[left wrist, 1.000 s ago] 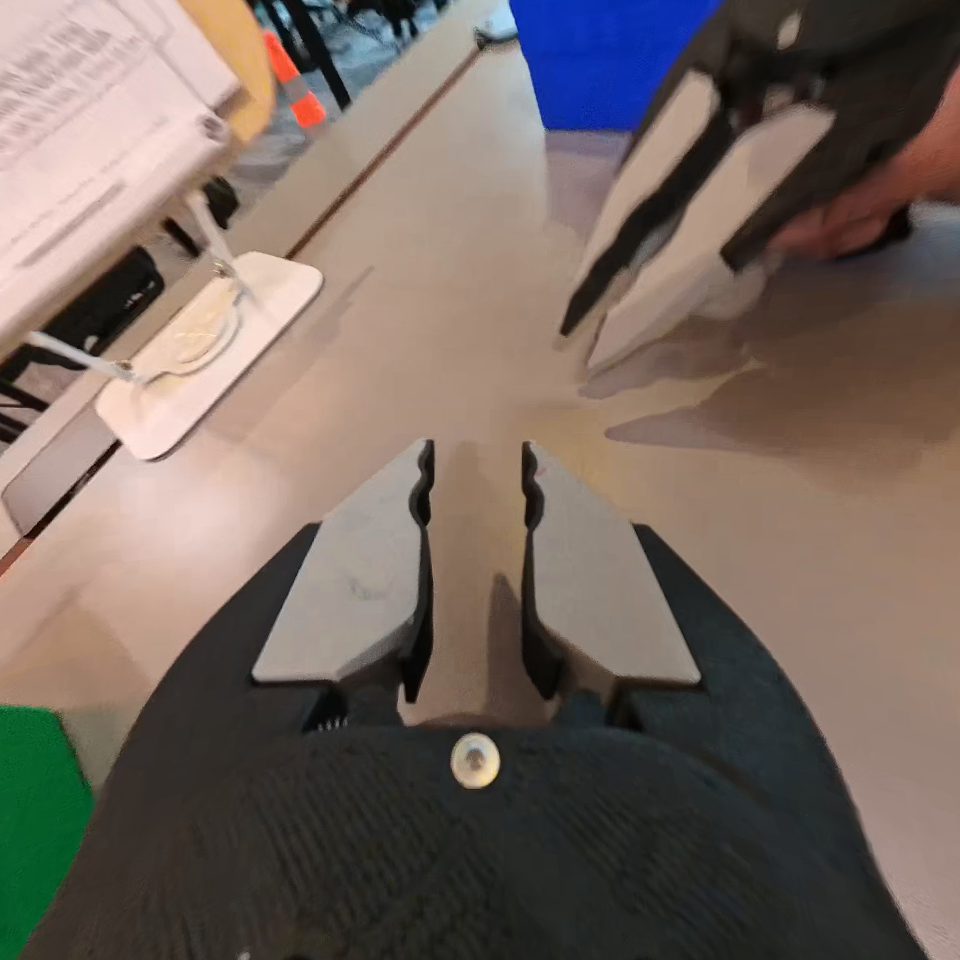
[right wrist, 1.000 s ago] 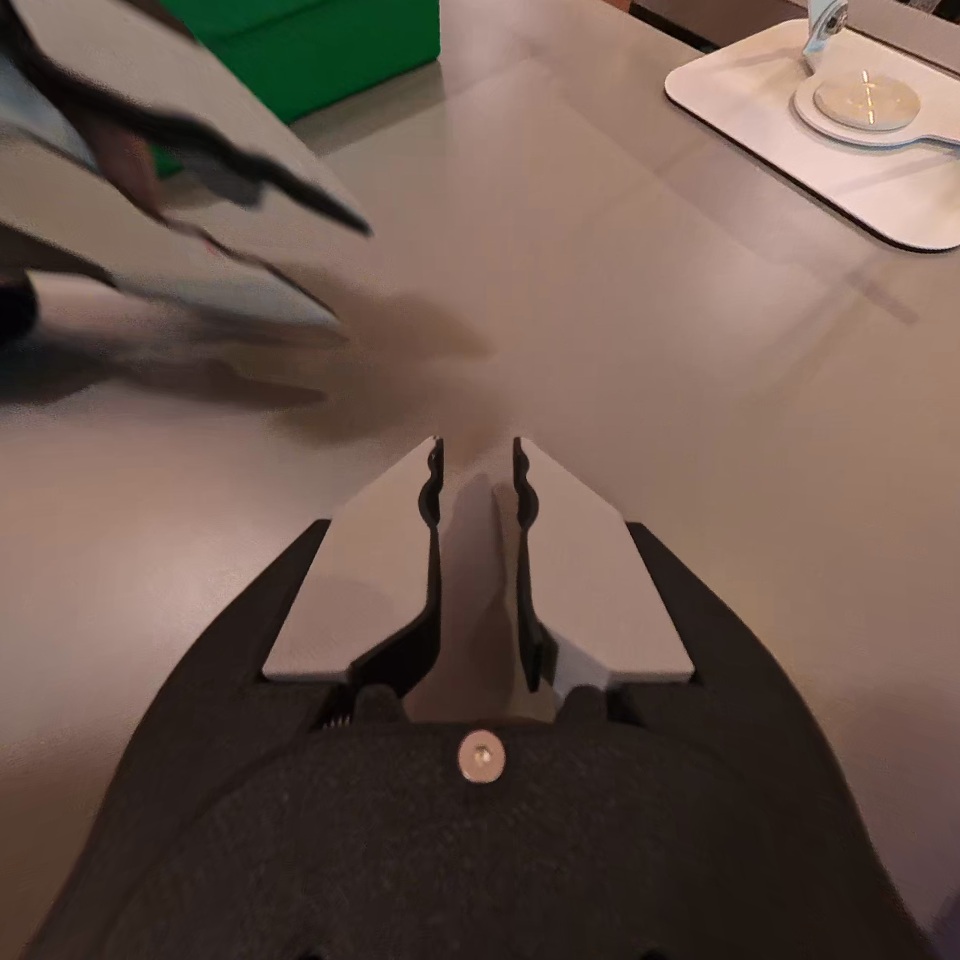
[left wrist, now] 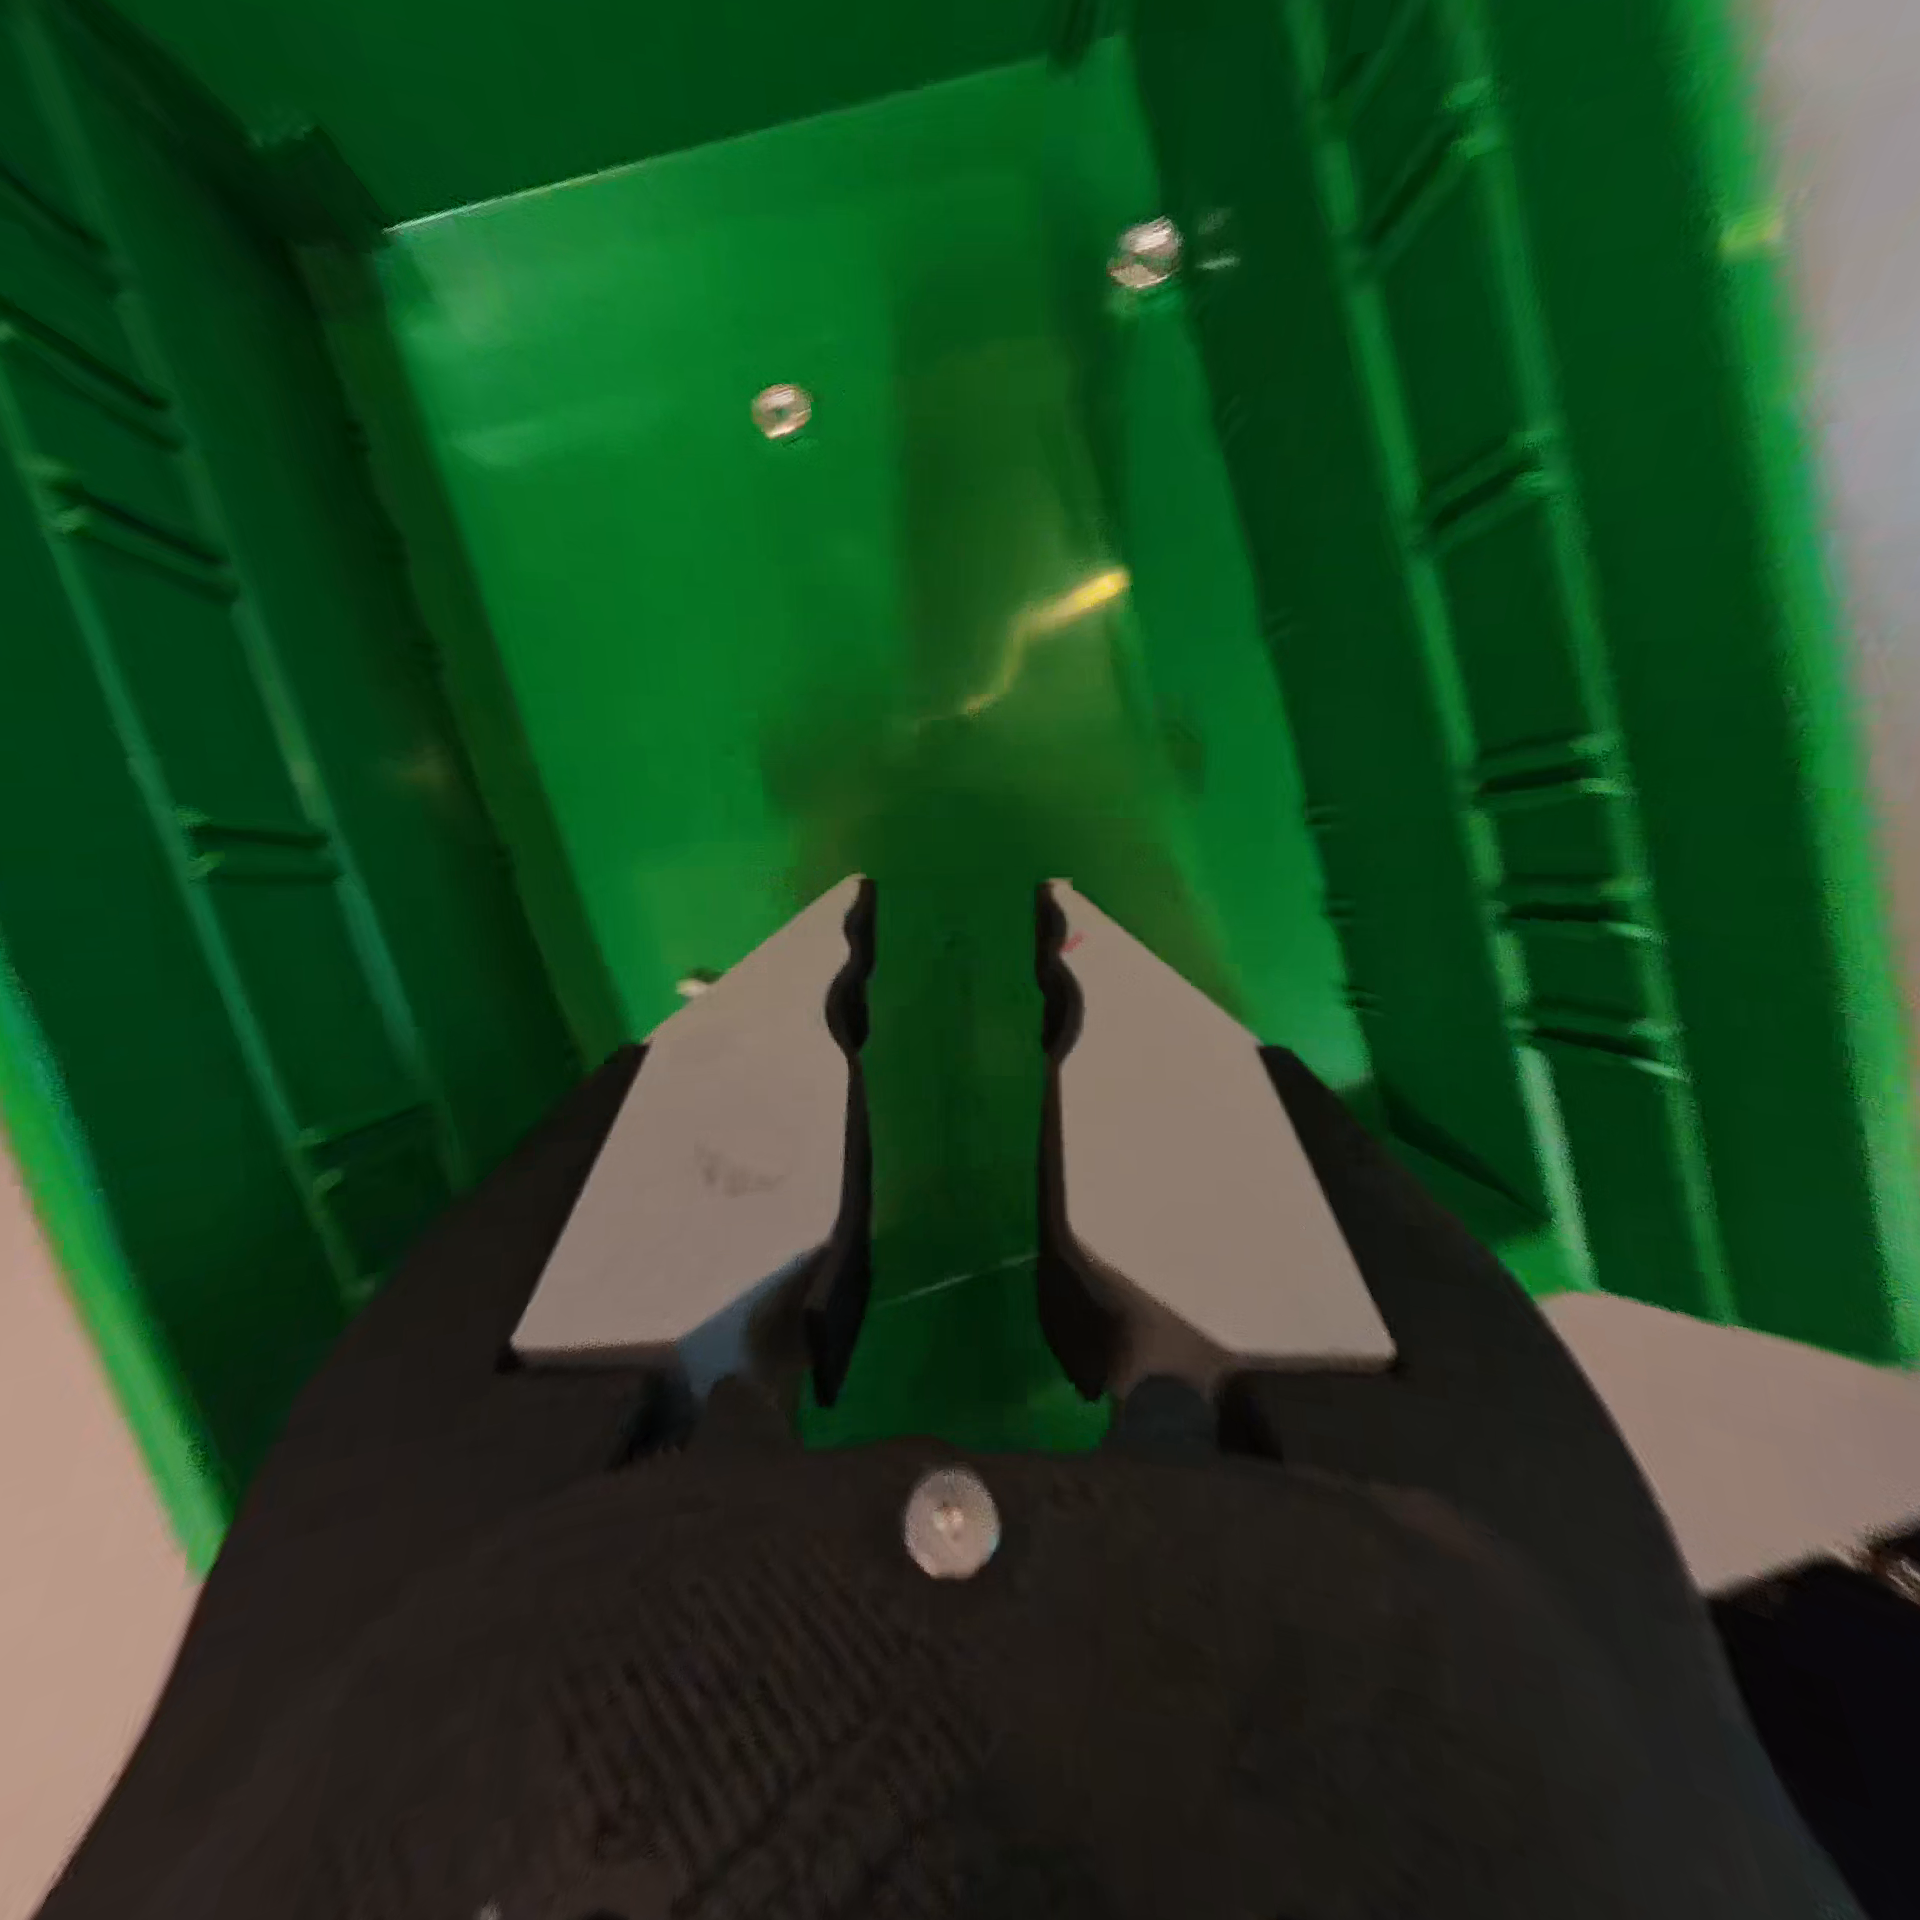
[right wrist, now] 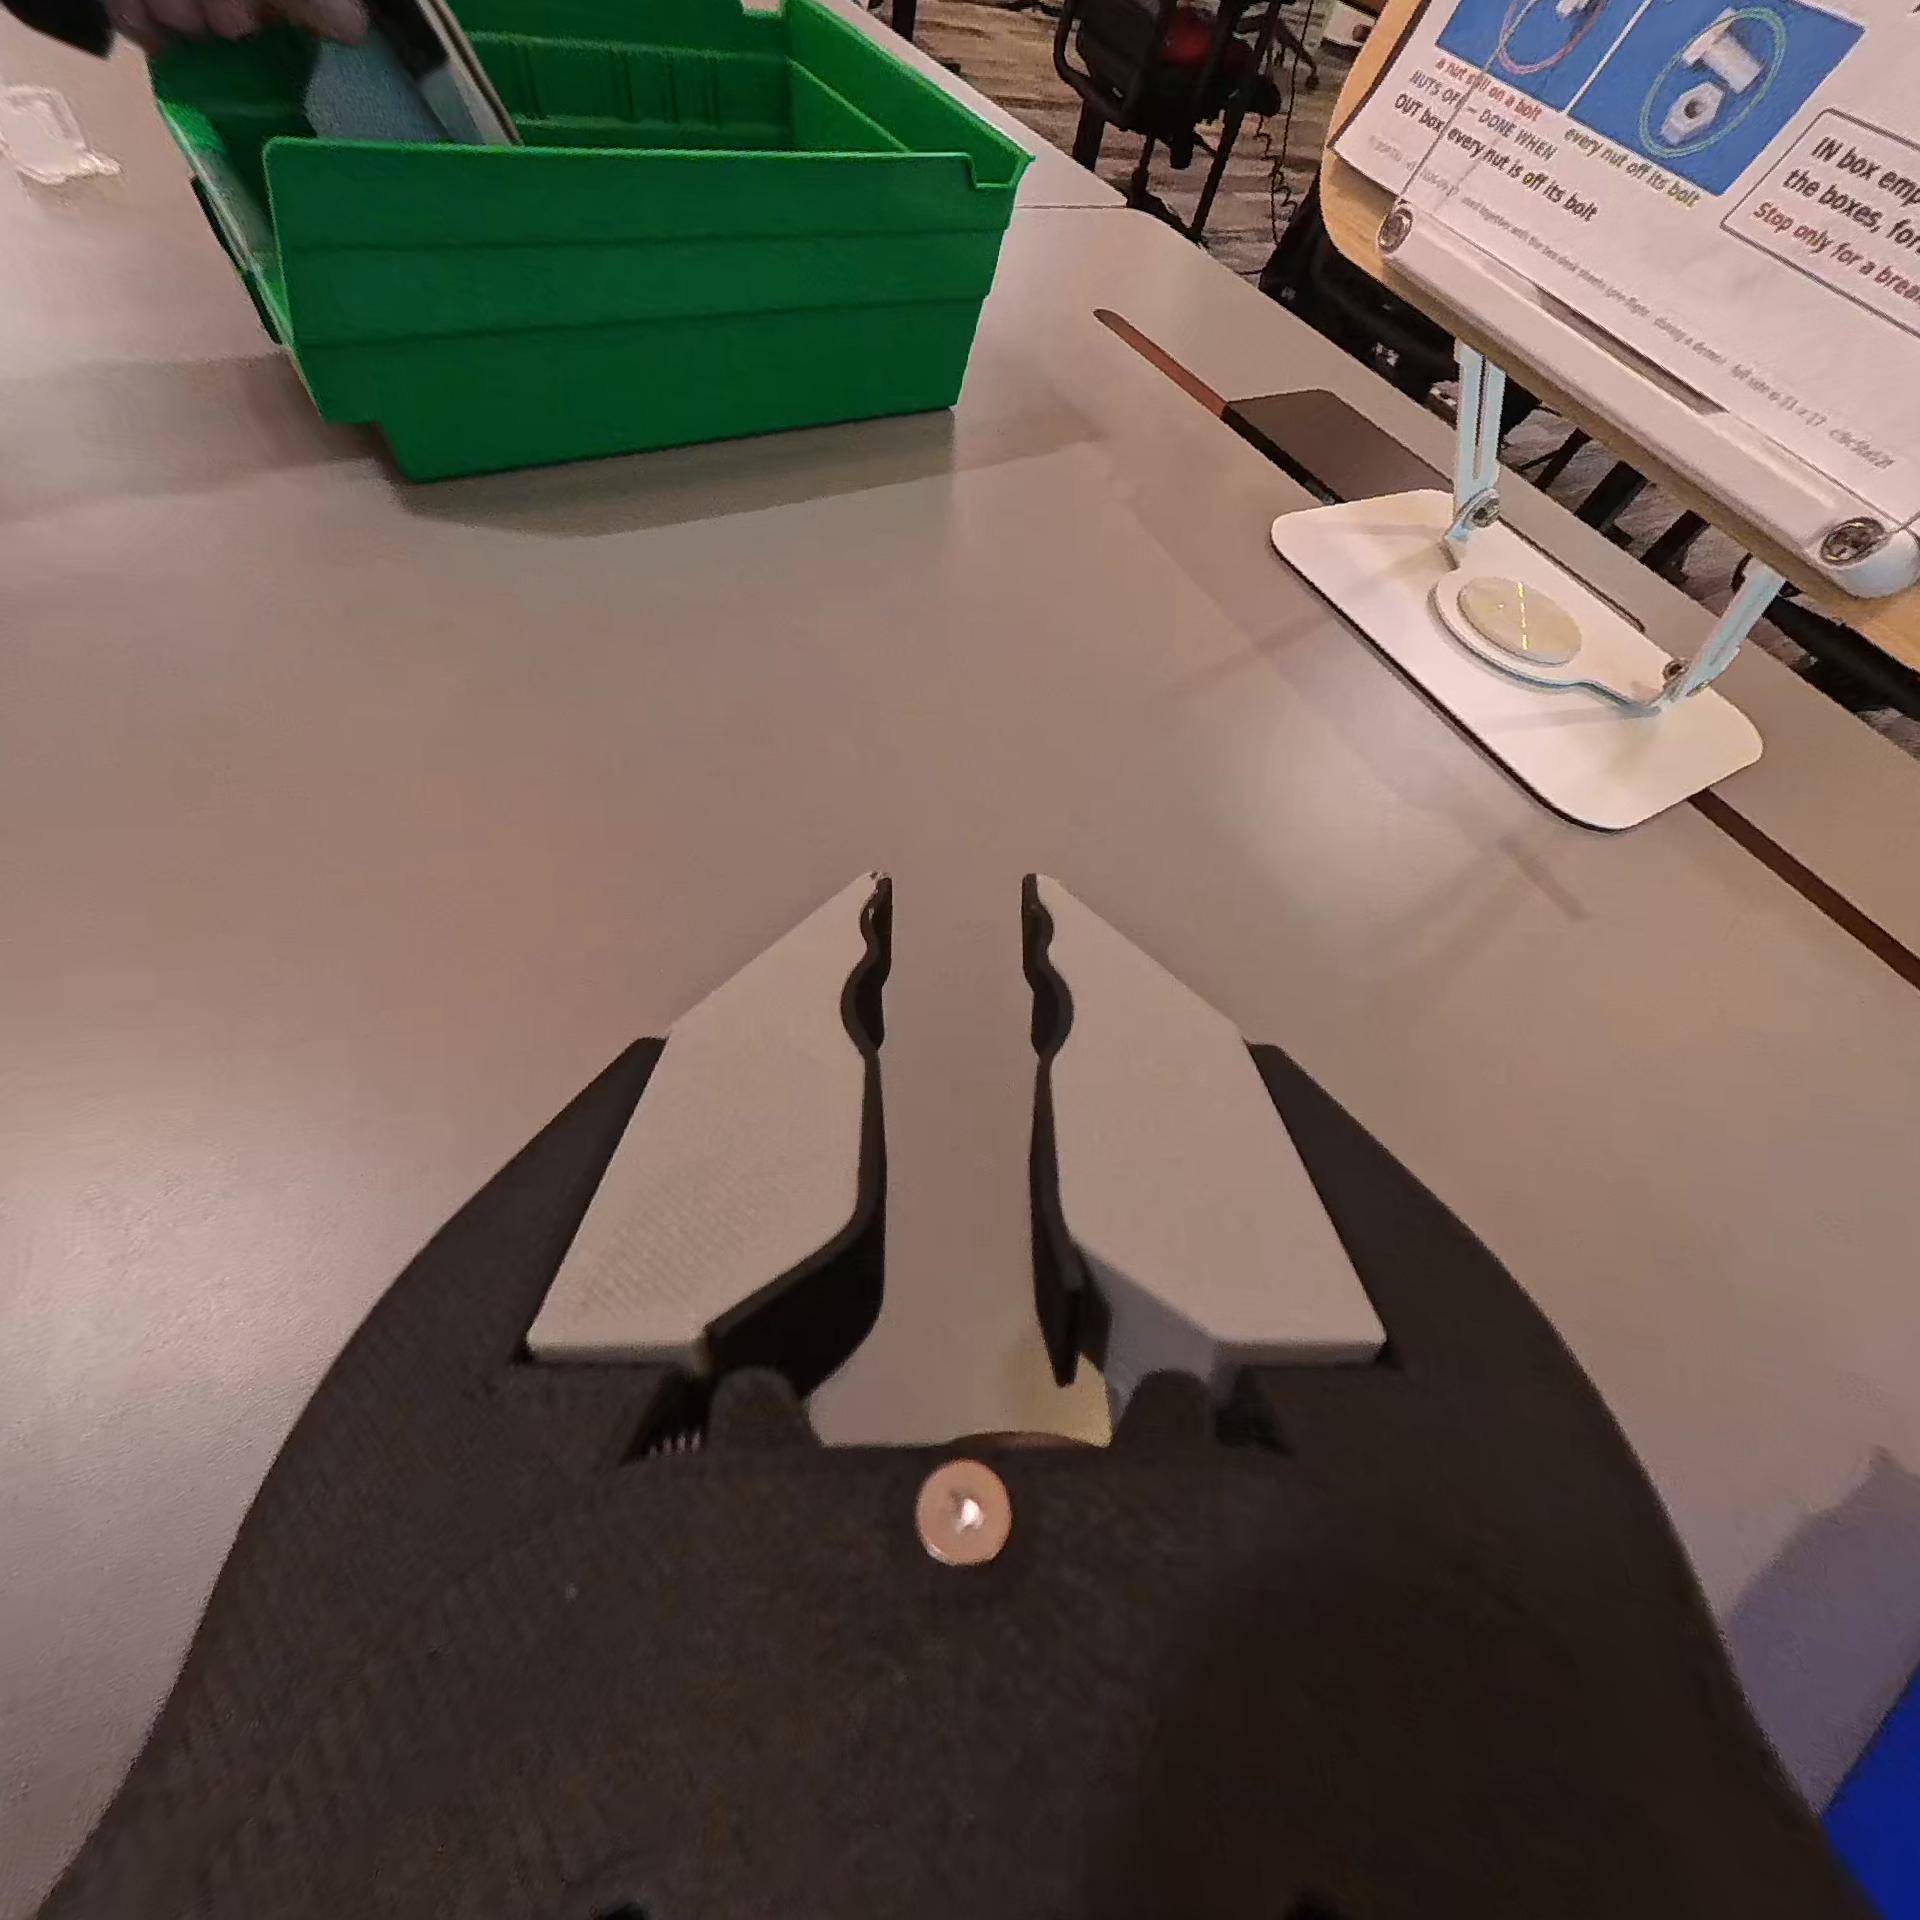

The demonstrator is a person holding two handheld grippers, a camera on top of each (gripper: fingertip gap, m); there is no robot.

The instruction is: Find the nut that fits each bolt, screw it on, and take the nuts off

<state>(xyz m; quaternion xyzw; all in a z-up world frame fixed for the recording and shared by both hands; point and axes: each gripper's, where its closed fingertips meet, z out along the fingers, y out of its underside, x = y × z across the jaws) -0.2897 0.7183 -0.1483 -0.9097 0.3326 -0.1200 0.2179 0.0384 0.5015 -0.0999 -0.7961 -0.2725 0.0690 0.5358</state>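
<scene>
My left gripper [left wrist: 954, 896] is open and empty, pointing down into a green bin [left wrist: 644, 644]. A small silver nut [left wrist: 781, 411] lies on the bin floor ahead of the fingertips, and a second silver nut [left wrist: 1144, 252] lies farther back by the right wall. The view is blurred. My right gripper [right wrist: 954, 891] is open and empty above the grey table [right wrist: 520, 779]. In the right wrist view the green bin [right wrist: 623, 270] stands at the far left, and the left gripper [right wrist: 416, 83] reaches into it. No bolt shows.
A white stand base [right wrist: 1517, 665] carrying a tilted instruction board [right wrist: 1662, 208] sits at the table's right edge. A blue box corner [right wrist: 1881, 1808] shows at the bottom right. A small clear item [right wrist: 47, 140] lies at the far left. One gripper's finger ends stand about 40 cm off the other's. To reach the small silver nut [left wrist: 781, 411] in a straight line is about 11 cm for my left fingers, about 45 cm for my right.
My left gripper has swung from over the table into the green bin. My right gripper has pulled back and now faces the bin and the stand. Both stay open.
</scene>
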